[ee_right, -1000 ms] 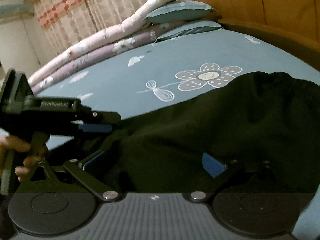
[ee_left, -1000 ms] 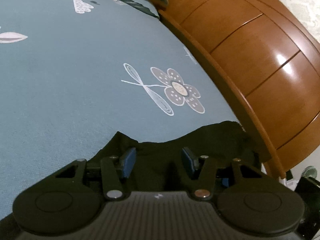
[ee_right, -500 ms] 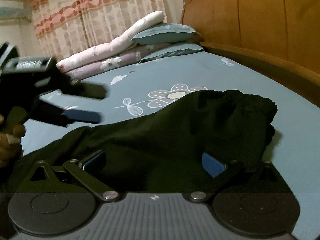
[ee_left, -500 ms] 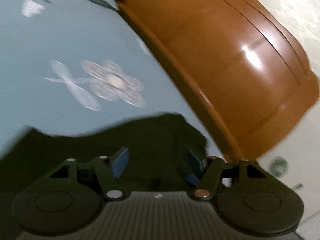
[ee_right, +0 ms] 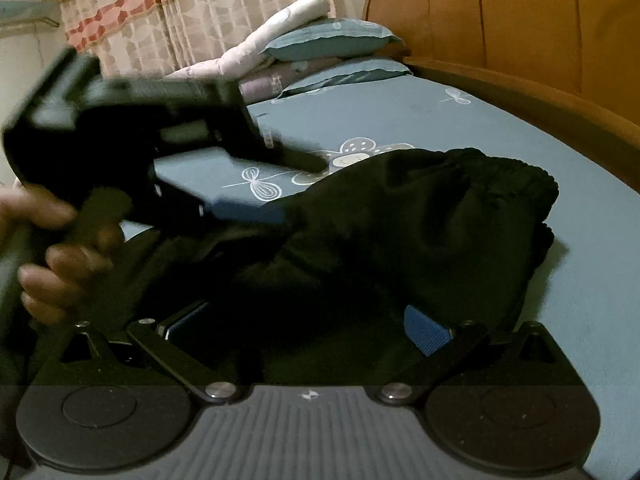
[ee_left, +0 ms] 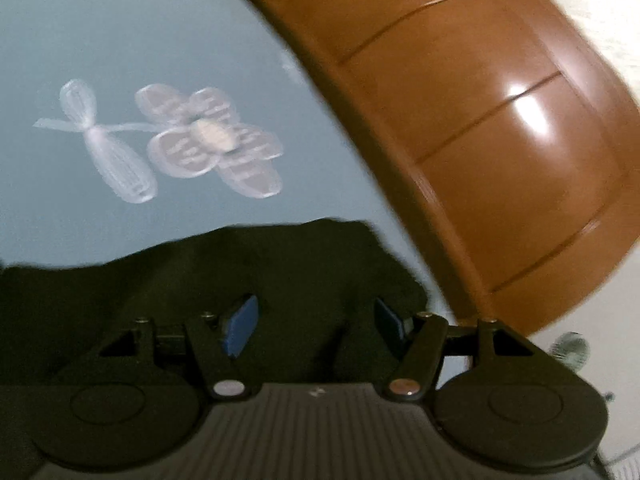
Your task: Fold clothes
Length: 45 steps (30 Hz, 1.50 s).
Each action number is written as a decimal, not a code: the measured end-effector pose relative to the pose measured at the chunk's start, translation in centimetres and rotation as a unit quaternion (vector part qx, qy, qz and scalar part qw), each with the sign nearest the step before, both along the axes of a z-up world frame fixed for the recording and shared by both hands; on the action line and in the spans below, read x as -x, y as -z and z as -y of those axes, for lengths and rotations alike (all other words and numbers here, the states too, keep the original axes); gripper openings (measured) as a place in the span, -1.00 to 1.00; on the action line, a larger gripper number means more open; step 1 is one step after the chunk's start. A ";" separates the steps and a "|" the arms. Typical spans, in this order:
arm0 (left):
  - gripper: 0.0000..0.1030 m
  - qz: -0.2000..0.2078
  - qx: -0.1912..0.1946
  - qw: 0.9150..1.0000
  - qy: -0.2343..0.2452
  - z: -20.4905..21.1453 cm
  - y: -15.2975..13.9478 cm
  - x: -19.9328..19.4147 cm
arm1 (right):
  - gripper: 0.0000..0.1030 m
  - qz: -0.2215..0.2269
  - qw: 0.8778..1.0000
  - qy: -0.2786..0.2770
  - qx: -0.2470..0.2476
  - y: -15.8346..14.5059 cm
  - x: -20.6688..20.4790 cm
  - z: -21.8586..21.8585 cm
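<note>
A black garment (ee_right: 400,232) with a gathered elastic edge lies bunched on the blue flowered bedsheet (ee_right: 400,120). In the left wrist view the same black garment (ee_left: 240,272) fills the lower part, below the flower print. My left gripper (ee_left: 316,320) is open just above the cloth, blue pads apart with nothing between them. It also shows as a dark blurred left gripper (ee_right: 288,184) in the right wrist view, held by a hand (ee_right: 52,248) above the garment's left part. My right gripper (ee_right: 308,320) is open low over the garment's near side.
The wooden headboard (ee_left: 480,140) runs along the bed's right edge, close to the garment. Pillows (ee_right: 332,40) and a rolled quilt (ee_right: 256,48) are stacked at the far end, with a patterned curtain (ee_right: 160,20) behind.
The left gripper has swung right and forward toward the garment's headboard end, blurring its view. The right gripper has pulled back and risen, so the garment's whole elastic edge now shows.
</note>
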State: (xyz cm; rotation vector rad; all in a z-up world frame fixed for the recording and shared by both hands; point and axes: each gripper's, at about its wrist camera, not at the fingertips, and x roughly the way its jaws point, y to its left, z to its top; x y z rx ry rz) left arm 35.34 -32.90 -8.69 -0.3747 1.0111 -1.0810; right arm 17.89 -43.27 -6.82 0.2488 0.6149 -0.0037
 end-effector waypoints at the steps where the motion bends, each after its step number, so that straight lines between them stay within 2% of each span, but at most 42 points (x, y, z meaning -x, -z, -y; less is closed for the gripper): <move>1: 0.36 0.004 -0.002 1.000 0.003 0.5 -0.2 -0.1 | 1.00 -0.001 1.000 -0.001 0.000 0.0 0.0 0.0; 3: 0.37 0.012 -0.011 1.000 0.007 1.6 -0.2 -0.4 | 1.00 -0.003 1.000 -0.002 0.003 0.0 0.0 0.0; 7: 0.35 -0.004 -0.065 0.998 0.014 4.4 2.7 -1.3 | 1.00 -0.012 1.000 -0.006 0.015 0.3 -0.2 -0.2; 9: 0.41 0.006 -0.052 0.999 0.014 4.6 3.0 -1.3 | 1.00 -0.016 1.000 -0.006 0.020 0.5 -0.4 -0.4; 11: 0.40 0.004 -0.060 0.998 0.015 4.5 2.6 -1.2 | 1.00 -0.019 0.999 -0.004 0.033 0.8 -0.4 -0.9; 16: 0.37 0.064 -0.098 0.993 0.019 2.1 -0.9 0.7 | 1.00 -0.031 0.994 -0.013 0.109 1.1 -1.0 -3.2; 17: 0.37 0.077 -0.100 0.992 0.016 1.2 -1.9 1.3 | 1.00 -0.026 0.994 -0.015 0.107 1.1 -0.9 -3.3; 23: 0.44 0.152 -0.113 0.982 -0.021 -5.5 -8.1 4.7 | 1.00 0.015 0.999 -0.004 0.029 0.1 -0.2 -2.4; 28: 0.62 0.203 -0.128 0.969 -0.057 -12.2 -11.6 8.9 | 1.00 0.024 1.000 0.002 0.000 -0.5 -0.4 -2.9; 31: 0.62 0.211 -0.158 0.962 -0.075 -15.2 -10.3 10.7 | 1.00 0.030 0.999 0.009 -0.012 -0.8 -0.5 -3.5; 33: 0.62 0.194 -0.171 0.962 -0.083 -16.6 -8.2 11.3 | 1.00 0.034 0.999 0.019 -0.021 -0.9 -0.5 -4.3; 37: 0.61 0.178 -0.208 0.957 -0.098 -18.8 -2.9 12.1 | 1.00 0.042 0.997 0.041 -0.041 -0.8 0.1 -6.1; 41: 0.61 0.156 -0.224 0.957 -0.095 -20.2 0.6 12.7 | 1.00 0.044 0.997 0.035 -0.048 -0.4 0.0 -8.0; 45: 0.61 0.136 -0.201 0.967 -0.085 -22.1 1.5 13.6 | 1.00 0.045 0.999 0.008 -0.017 -0.3 -1.0 -10.0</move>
